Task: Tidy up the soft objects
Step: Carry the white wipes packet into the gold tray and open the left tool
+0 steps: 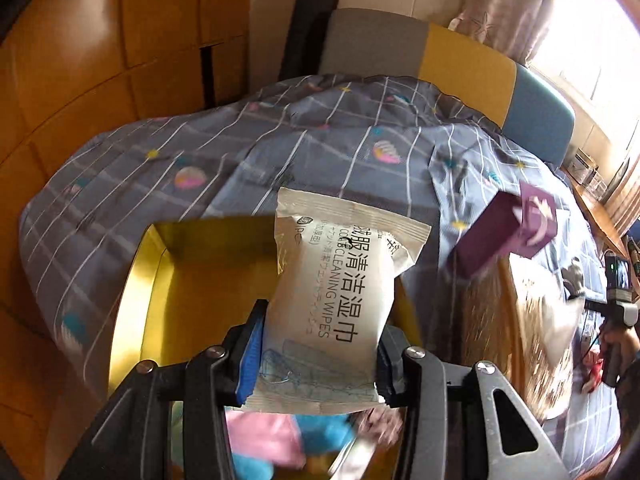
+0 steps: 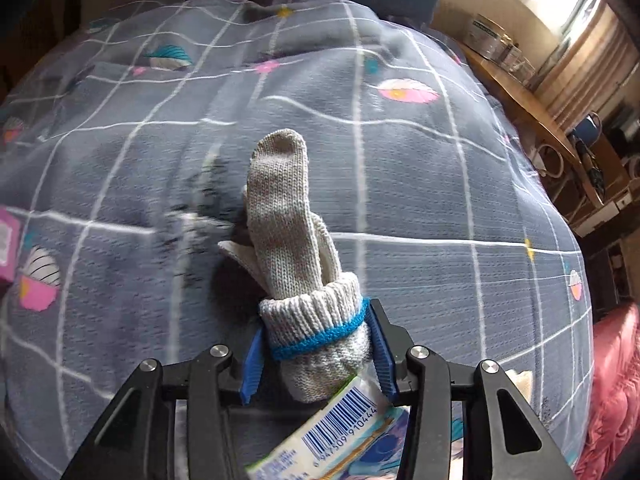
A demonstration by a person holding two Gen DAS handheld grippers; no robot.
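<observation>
Wipes pack (image 1: pixel 336 300) clamped in left hand-held gripper (image 1: pixel 316 356) over yellow box (image 1: pixel 136 280), knit glove (image 2: pixel 296 248) clamped in right hand-held gripper (image 2: pixel 316 352)

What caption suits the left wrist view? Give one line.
Left gripper holds a wipes pack above a yellow box on the bed.

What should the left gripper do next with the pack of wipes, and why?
Probably lower it a little and open. The left gripper holds the wipes pack between its blue pads, above the open yellow box on the bed, where soft pink and blue items seem to lie already.
</observation>
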